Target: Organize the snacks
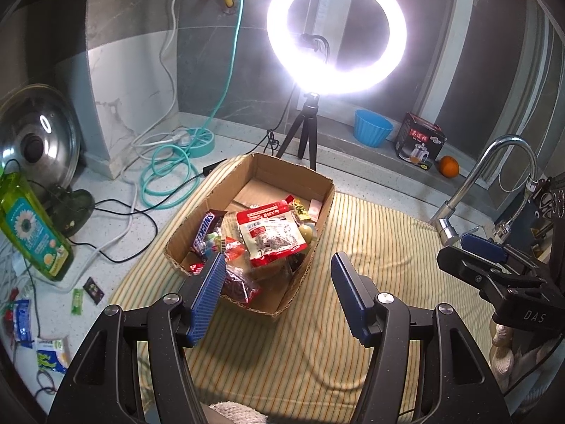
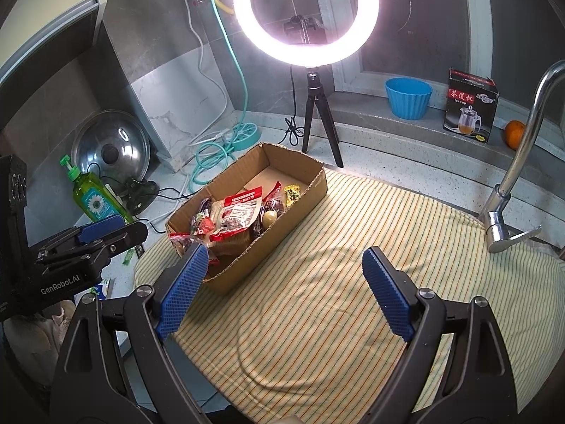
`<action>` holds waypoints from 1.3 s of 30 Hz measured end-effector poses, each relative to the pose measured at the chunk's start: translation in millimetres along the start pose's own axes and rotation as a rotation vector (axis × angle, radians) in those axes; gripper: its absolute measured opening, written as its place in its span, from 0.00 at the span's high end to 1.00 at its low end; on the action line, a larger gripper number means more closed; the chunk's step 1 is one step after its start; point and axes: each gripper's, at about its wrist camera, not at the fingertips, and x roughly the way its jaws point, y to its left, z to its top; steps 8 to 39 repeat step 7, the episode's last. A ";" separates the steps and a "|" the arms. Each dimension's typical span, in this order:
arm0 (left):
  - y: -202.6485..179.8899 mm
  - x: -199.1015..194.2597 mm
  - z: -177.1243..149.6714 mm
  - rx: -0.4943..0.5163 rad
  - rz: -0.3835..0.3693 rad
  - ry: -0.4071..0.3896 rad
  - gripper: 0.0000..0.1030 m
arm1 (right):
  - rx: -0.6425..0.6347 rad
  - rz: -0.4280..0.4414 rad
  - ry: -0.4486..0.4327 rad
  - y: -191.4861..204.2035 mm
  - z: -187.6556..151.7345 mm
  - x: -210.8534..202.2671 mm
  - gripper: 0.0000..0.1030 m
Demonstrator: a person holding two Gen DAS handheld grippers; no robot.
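Snacks (image 1: 272, 233), crinkly packets, rectangular cardboard box (image 1: 317, 247)

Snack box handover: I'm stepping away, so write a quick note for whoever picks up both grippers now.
Left gripper: jaws open, empty, poised above the near end of the cardboard box.
Right gripper: jaws open, empty, over the striped cloth beside the box.
Done: most snacks are in the box, including a Snickers bar and a red-and-white packet.
Left: several small packets still lie loose on the counter left of the cloth; gather them into the box.
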 end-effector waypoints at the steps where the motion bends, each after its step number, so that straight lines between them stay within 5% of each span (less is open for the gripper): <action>1: -0.1 0.4 0.1 0.000 0.000 0.001 0.40 | 0.001 0.000 0.002 -0.5 -0.7 0.1 0.11; 39: 0.1 0.4 -0.8 0.010 0.009 -0.014 0.40 | 0.004 0.000 0.004 -2.5 -2.0 0.7 0.11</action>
